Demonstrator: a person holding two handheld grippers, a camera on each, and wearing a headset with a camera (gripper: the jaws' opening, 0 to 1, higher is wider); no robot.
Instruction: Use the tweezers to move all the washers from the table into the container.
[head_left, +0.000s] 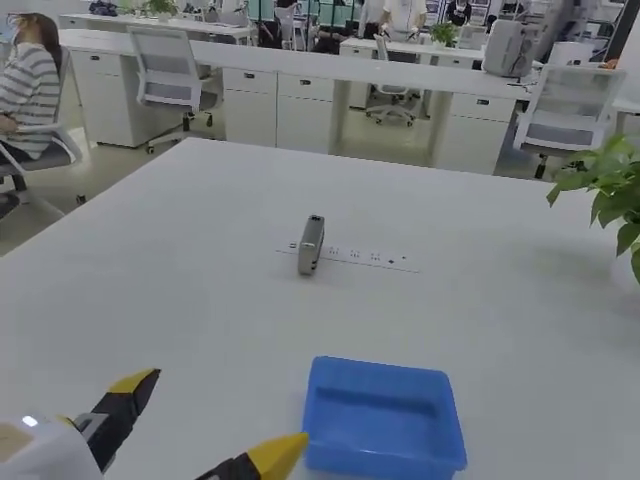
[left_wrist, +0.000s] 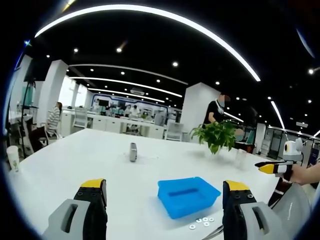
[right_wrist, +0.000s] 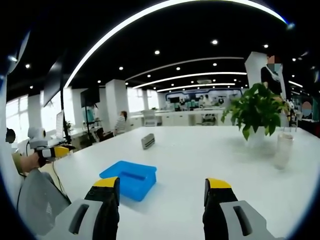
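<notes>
A blue rectangular container (head_left: 380, 415) sits on the white table near the front edge; it looks empty. In the left gripper view several small washers (left_wrist: 202, 221) lie on the table just in front of the container (left_wrist: 187, 195), with a thin metal piece (left_wrist: 216, 230) beside them, perhaps the tweezers. My left gripper (head_left: 208, 420) hovers to the left of the container, open and empty, its jaws (left_wrist: 165, 187) spread wide. My right gripper (right_wrist: 161, 183) is open too, with the container (right_wrist: 129, 178) ahead on its left. Each gripper shows in the other's view: right (left_wrist: 272, 166), left (right_wrist: 50, 151).
A small grey device (head_left: 311, 243) stands mid-table. A potted plant (head_left: 610, 190) grows at the right edge, with a clear cup (right_wrist: 282, 150) near it. A paper cup (left_wrist: 13, 157) stands far left. Desks, chairs and people fill the room beyond the table.
</notes>
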